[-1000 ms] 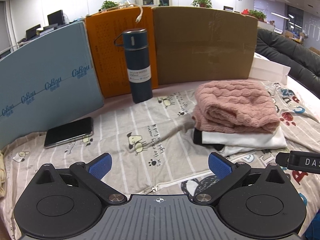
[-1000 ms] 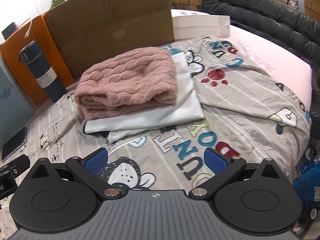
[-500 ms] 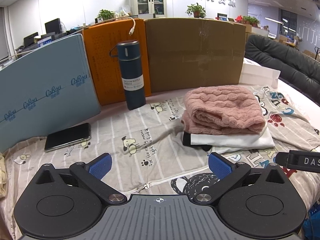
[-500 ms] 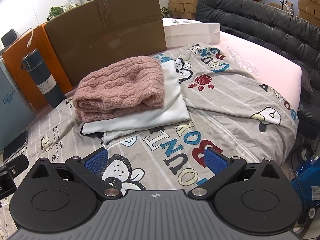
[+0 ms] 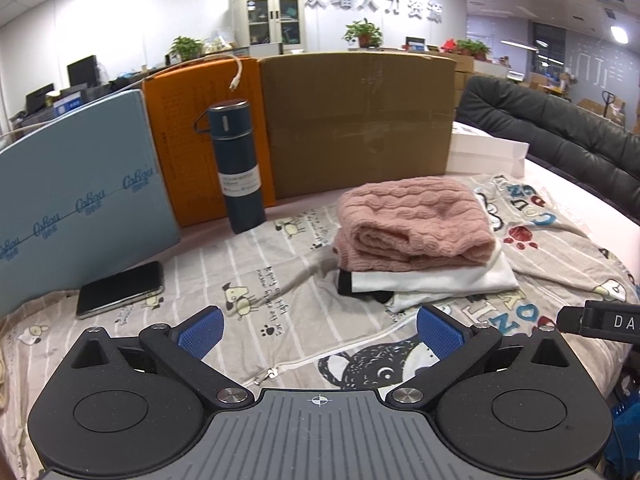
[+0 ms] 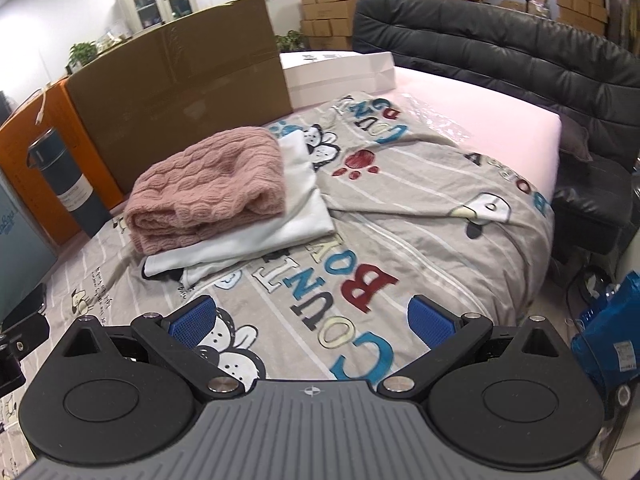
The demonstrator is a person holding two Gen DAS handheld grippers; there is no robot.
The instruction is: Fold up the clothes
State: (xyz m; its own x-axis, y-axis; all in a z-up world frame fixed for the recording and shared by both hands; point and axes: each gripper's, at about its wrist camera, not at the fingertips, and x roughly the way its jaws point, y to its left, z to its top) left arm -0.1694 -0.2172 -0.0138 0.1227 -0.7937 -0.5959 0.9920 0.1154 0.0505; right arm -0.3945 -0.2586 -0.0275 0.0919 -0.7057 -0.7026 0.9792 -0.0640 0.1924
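Note:
A folded pink knit sweater (image 5: 412,226) (image 6: 208,184) lies on top of a folded white garment (image 5: 436,280) (image 6: 256,236) with black trim, stacked on a grey cartoon-print sheet (image 5: 280,272) (image 6: 400,216). My left gripper (image 5: 320,330) is open, held above the sheet well short of the stack, with nothing between its blue pads. My right gripper (image 6: 314,322) is also open and empty, over the sheet's printed letters, in front and to the right of the stack.
A dark blue flask (image 5: 238,168) stands by orange (image 5: 192,136), light blue (image 5: 76,192) and brown cardboard panels (image 5: 360,120). A phone (image 5: 120,290) lies left. A white box (image 6: 340,72) and black sofa (image 6: 520,56) are behind; a blue bag (image 6: 608,332) is off the bed's edge.
Both grippers have pulled back and up from the stack, which now looks smaller and farther away. Both stayed open; the clothes have not moved.

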